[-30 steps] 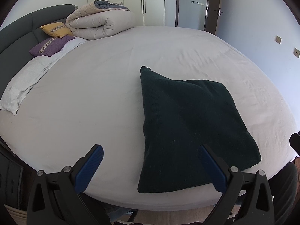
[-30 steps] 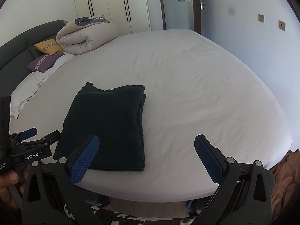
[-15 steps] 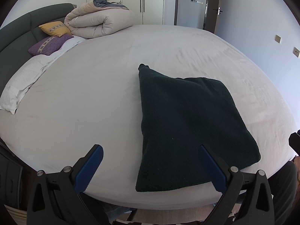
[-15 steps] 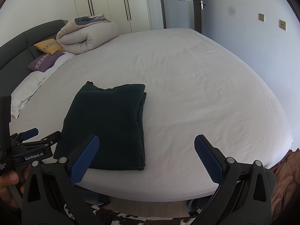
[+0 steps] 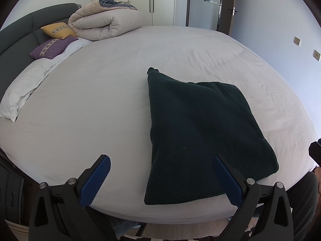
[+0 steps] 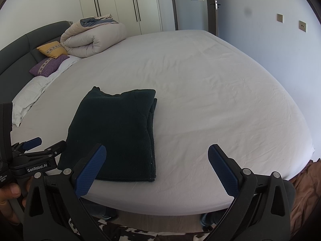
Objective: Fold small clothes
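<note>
Left wrist view shows, from left to right, a dark headboard [image 5: 18, 32], a yellow cushion [image 5: 58, 30] and a purple cushion [image 5: 52, 46] against it, a rolled duvet [image 5: 106, 23], and then the garment [image 5: 202, 130], a dark green knit folded into a rough rectangle near the front edge of the white bed [image 5: 100, 92]. The left gripper [image 5: 160, 177] hangs at the bed's edge with its blue fingers spread wide and nothing between them, its right finger overlapping the garment's near left part in this view. In the right wrist view the garment [image 6: 116, 132] sits left of centre, its stacked layers showing along the right edge, while the right gripper [image 6: 156, 168] is likewise spread and empty above the bare sheet. Judging by the nubby texture and the thick layered edge, the knit looks soft, limp and fairly light, likely to sag and slide apart if lifted by one corner; a pinch through all layers at two near corners, or along the folded edge, seems the safer hold. Only one marking is legible: "GenRobot.AI" [image 6: 37, 169] in white on the left tool's body, seen at the far left of the right wrist view; smaller lettering beside it cannot be made out.
</note>
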Demonstrator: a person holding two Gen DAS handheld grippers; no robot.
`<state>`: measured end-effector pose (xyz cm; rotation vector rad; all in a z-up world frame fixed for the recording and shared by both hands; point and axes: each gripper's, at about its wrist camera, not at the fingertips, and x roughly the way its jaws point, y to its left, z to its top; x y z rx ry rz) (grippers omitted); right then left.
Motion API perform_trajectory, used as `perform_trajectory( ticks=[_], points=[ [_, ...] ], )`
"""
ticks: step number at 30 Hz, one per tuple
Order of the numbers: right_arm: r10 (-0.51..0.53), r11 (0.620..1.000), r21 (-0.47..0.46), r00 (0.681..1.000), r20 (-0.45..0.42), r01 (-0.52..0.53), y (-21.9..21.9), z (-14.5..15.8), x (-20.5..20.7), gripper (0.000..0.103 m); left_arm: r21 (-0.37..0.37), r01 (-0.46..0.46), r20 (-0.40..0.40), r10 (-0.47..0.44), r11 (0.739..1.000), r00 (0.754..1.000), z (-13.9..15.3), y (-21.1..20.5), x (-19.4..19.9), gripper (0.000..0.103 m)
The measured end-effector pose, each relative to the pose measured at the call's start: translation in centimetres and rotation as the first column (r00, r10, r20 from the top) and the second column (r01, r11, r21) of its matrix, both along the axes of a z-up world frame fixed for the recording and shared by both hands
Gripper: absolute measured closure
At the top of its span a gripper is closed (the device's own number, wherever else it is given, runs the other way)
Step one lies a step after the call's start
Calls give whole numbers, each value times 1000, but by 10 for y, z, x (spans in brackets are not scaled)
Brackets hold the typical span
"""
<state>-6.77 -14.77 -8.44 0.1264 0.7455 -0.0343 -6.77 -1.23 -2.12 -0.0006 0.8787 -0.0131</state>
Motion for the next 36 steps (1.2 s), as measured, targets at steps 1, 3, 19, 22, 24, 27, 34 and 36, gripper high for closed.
perform_trajectory(
  ticks=[1,3,19,22,24,27,34,36],
  points=[
    [0,1000,0,1000,0,0,1,0,0,0,0,0,-1,0,1000,1000,0,0,0,0],
    [0,1000,0,1000,-2,0,1,0,0,0,0,-1,-1,1,1000,1000,0,0,0,0],
    [0,1000,3,1000,-6,0,2,-4,0,0,1,-1,-2,1,1000,1000,-1,-1,0,0],
    [0,1000,3,1000,-6,0,3,-4,0,0,0,-1,-2,1,1000,1000,-2,-1,-1,0],
    [0,1000,4,1000,-7,0,2,-4,0,0,1,0,-2,0,1000,1000,-2,-1,0,0],
    [1,1000,4,1000,-8,-1,3,-5,0,0,0,0,-3,0,1000,1000,-2,-1,0,0],
    [3,1000,5,1000,-9,-3,3,-6,-1,0,0,2,-4,-2,1000,1000,-5,0,-4,0],
    [4,1000,5,1000,-10,-4,4,-6,-1,0,0,3,-5,-3,1000,1000,-5,0,-3,0]
  ],
)
